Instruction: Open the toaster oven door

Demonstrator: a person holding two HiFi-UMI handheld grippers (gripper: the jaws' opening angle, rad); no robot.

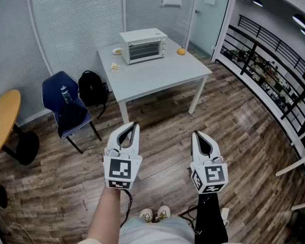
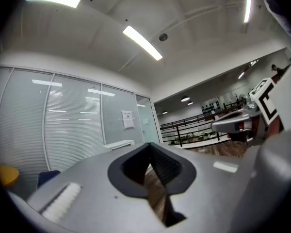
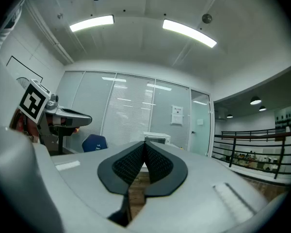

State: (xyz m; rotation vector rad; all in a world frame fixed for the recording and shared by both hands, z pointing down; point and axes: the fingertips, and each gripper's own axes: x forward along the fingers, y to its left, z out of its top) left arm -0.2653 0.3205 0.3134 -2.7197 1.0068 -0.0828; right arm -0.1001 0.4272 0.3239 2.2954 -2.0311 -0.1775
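Note:
The white toaster oven stands at the back of a pale grey table, its glass door closed and facing me. Both grippers hang low over the wooden floor, well short of the table. My left gripper points toward the table's near leg, jaws together and holding nothing. My right gripper is beside it, also shut and holding nothing. Past the closed tips in the right gripper view, the toaster oven shows far off. The left gripper view catches the toaster oven as a white box just over its jaws.
An orange lies right of the oven, with a small plate and scraps to its left. A blue chair and black backpack stand left of the table. A round wooden table is far left, a black railing on the right.

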